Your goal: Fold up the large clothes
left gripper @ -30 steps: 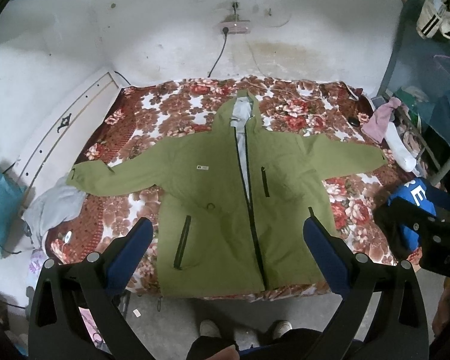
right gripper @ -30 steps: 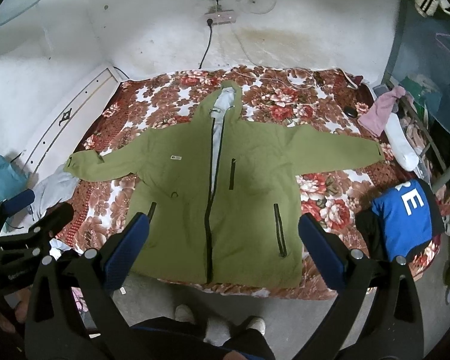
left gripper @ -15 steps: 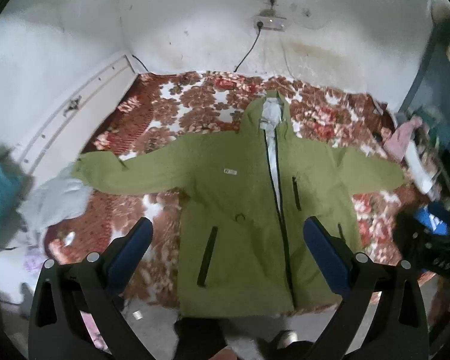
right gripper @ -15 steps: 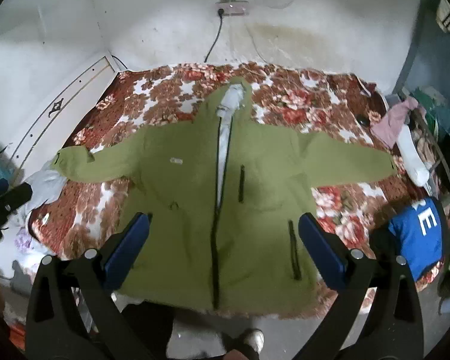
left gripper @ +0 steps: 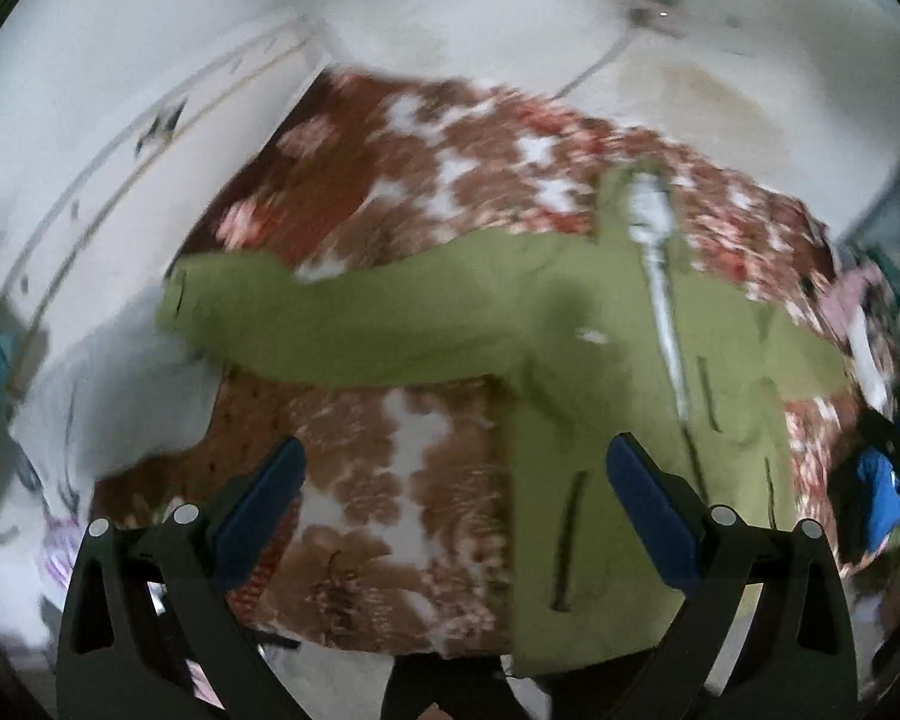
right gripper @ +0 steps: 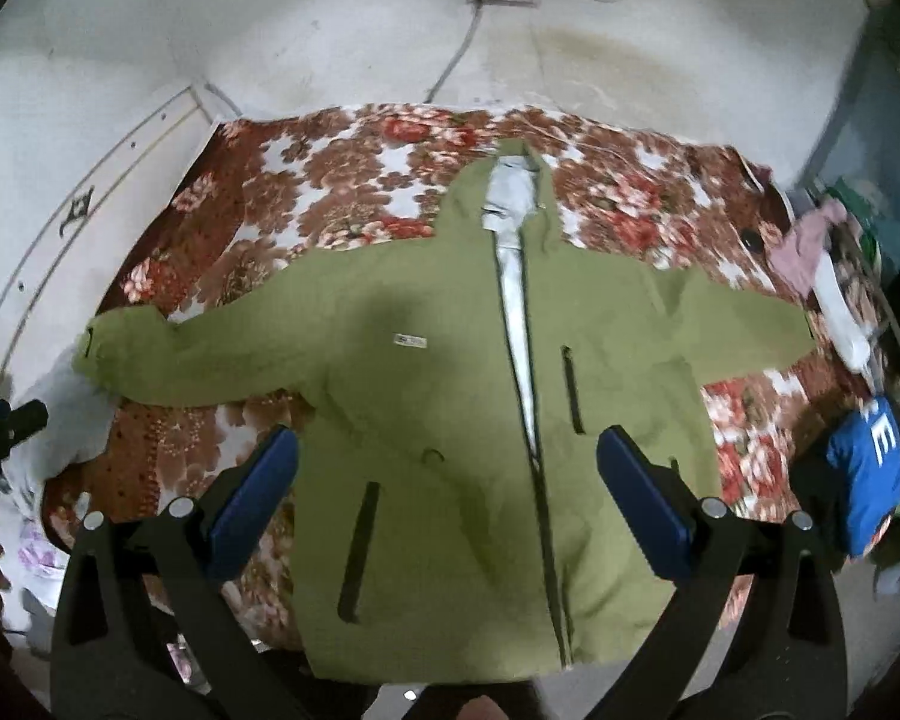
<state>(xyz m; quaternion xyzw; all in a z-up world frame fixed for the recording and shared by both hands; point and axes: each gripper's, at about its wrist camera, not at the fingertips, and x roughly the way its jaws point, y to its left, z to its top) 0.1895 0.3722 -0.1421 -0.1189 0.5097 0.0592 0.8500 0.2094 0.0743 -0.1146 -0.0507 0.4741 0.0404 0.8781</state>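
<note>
Floral bedspread (right gripper: 354, 192) carries the green jacket (right gripper: 450, 396), spread flat with front up and both sleeves out, probably so the folds can start clean. Both tongs, left (left gripper: 456, 498) and right (right gripper: 447, 489), hang above it with jaws wide apart, holding nothing. Only the right view shows the far sleeve (right gripper: 744, 324) sharply; the left one is blurred.

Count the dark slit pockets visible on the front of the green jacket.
3: lower pocket left of the zip, chest pocket right of it, and a lower right one hidden in the right view.

Both grippers share one build. The left gripper (left gripper: 450, 492) and right gripper (right gripper: 447, 480) have black cut-out frames, silver screws and blue finger pads (right gripper: 642, 504).
</note>
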